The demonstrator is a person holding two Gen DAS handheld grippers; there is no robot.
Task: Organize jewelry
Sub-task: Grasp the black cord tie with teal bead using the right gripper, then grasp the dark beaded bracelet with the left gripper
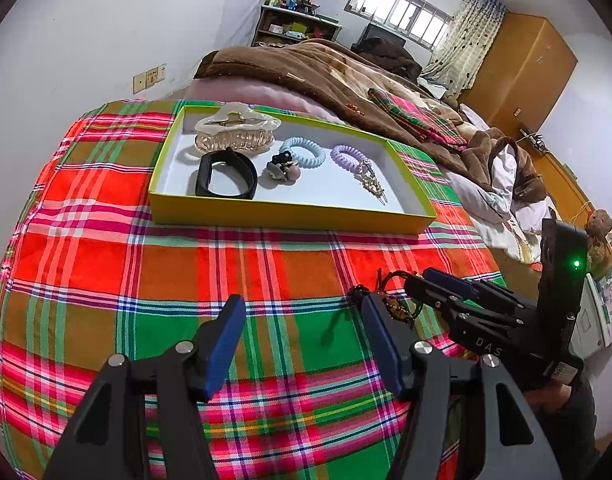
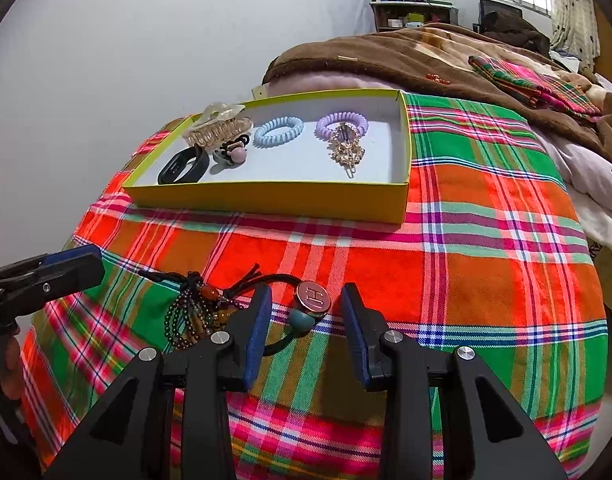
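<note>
Two things are not in the yellow cardboard tray (image 2: 266,200) yet: a black hair tie with a round pink button and a teal bead (image 2: 308,304), and a bunch of dark beaded strings with orange beads (image 2: 194,312). Both lie on the bright plaid cloth (image 2: 486,260), in front of the tray and well apart from it. Inside the tray are a clear plastic claw clip (image 2: 220,126), a black rubber wrist band (image 2: 184,166), a small clip with a pink ball (image 2: 232,156), a blue coil hair tie (image 2: 278,131), a purple coil hair tie (image 2: 342,125) and a sparkly gold hair pin (image 2: 346,152). The right gripper (image 2: 306,320) is wide open and holding nothing, with the button hair tie sitting between its fingers. The left gripper (image 1: 302,344) is open and empty too, close to the beads. I think this step is picking up the button hair tie. Next, the right gripper should go down a little, squeeze on the button part, then lift it over to a bare spot in the tray.
</note>
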